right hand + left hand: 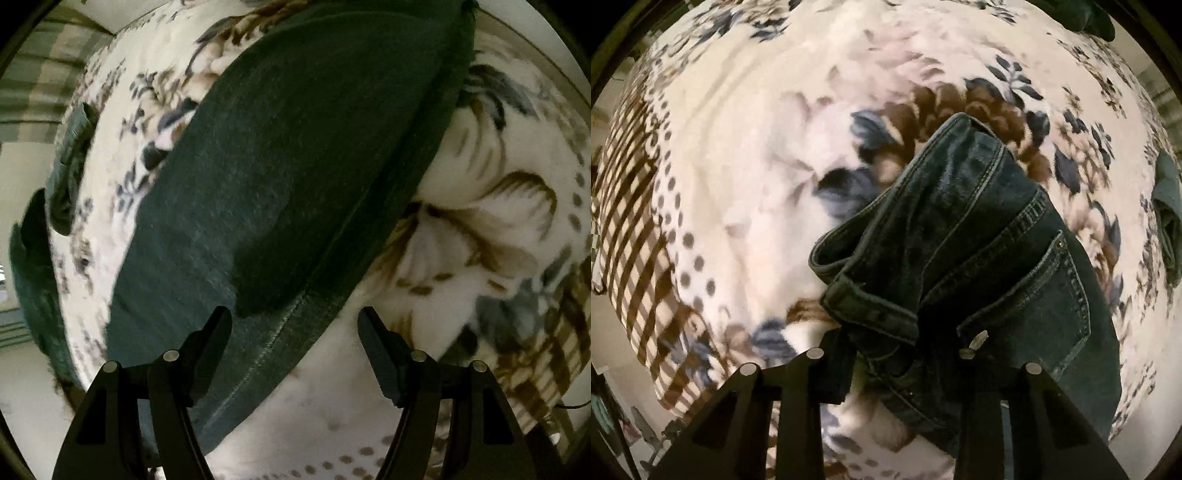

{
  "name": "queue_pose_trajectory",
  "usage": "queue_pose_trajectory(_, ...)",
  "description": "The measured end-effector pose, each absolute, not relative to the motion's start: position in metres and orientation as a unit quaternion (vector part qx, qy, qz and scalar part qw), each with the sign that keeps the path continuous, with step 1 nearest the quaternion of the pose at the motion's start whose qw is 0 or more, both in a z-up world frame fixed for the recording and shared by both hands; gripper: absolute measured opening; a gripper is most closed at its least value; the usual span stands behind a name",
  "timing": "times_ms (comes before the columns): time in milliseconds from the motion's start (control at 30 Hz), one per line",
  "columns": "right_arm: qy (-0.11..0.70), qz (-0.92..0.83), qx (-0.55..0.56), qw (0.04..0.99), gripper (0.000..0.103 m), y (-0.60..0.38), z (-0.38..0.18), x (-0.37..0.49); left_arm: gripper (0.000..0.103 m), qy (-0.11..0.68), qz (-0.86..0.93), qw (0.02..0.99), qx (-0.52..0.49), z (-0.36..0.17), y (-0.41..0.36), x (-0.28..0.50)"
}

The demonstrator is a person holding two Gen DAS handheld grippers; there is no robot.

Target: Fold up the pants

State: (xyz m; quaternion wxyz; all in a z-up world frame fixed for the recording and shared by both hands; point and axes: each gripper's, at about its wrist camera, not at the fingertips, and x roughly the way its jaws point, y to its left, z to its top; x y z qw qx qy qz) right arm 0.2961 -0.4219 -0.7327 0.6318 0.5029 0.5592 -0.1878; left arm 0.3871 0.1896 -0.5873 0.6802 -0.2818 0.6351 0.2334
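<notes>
Dark blue jeans (979, 236) hang bunched in the left wrist view, waistband and back pocket toward the camera, above a floral blanket (746, 155). My left gripper (897, 354) sits at the waistband; denim fills the gap between its fingers, so its hold is unclear. In the right wrist view a long jeans leg (280, 177) lies flat across the blanket (480, 229). My right gripper (295, 325) is open, its fingers straddling the leg's seamed edge just above it.
The blanket covers a bed with a checked border (631, 229). Another dark garment (1167, 214) lies at the right edge; it shows at the left in the right wrist view (70, 166). Floor shows beyond the bed's edges.
</notes>
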Motion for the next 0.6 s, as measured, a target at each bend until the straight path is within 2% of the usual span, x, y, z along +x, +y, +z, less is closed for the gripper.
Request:
queue_pose_trajectory(67,0.56,-0.152,0.516,0.629,0.073,-0.416,-0.734,0.299,0.037,0.635,0.239,0.683,-0.269,-0.58,0.184,0.39)
queue_pose_trajectory(233,0.561,-0.065,0.555,0.611,0.073,-0.389,-0.745,0.312,0.04,0.609,0.228,0.686,-0.325,-0.559,0.171,0.368)
queue_pose_trajectory(367,0.563,-0.066,0.58,0.584,0.069,-0.381,-0.767,0.315,0.043,0.595,0.206,0.676,-0.383,-0.573,0.168,0.362)
queue_pose_trajectory(433,0.56,-0.076,0.593,0.574,0.065,-0.384,-0.776,0.314,0.049,0.589,0.208,0.671,-0.4,-0.581,0.164,0.369)
queue_pose_trajectory(567,0.562,-0.089,0.593,0.57,0.059,-0.385,-0.779,0.315,0.049,0.587,0.23,0.662,-0.405,-0.594,0.16,0.379)
queue_pose_trajectory(600,0.568,-0.092,0.578,0.578,0.055,-0.383,-0.776,0.317,0.044,0.586,0.232,0.668,-0.395,-0.593,0.157,0.386)
